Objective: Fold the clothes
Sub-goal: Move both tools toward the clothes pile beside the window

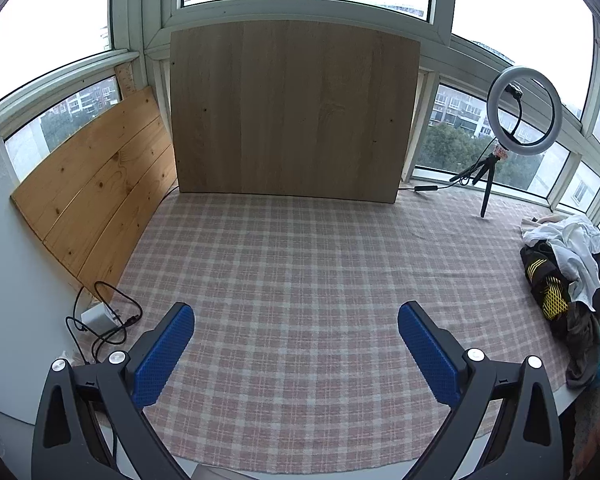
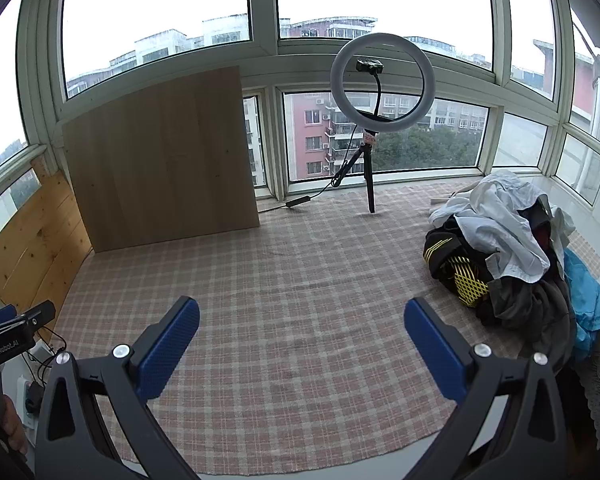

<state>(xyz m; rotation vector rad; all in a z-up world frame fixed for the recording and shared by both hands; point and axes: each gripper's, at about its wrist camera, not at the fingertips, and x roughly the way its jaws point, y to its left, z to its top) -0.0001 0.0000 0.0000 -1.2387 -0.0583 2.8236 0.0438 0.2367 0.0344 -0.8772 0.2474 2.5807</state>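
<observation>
At the far left edge of the pink-and-white checked cloth (image 1: 300, 264), a white power adapter with looped black cables (image 1: 98, 318) lies below the leaning knotty pine plank panel (image 1: 96, 196). Against the back edge stands a large pale wood-grain board (image 1: 292, 112). The left gripper (image 1: 296, 344), with blue textured pads on black arms, hovers above the near part of the cloth, its jaws spread wide with nothing between them. The right gripper (image 2: 302, 344) hovers likewise, jaws wide apart and holding nothing. Near the back right corner stands a white ring light on a black tripod (image 2: 382, 82), its cable trailing along the back edge. At the right edge lies the crumpled pile of clothes (image 2: 508, 252): white shirt on top, black-and-yellow garment, grey and blue fabric beneath, well apart from both grippers.
</observation>
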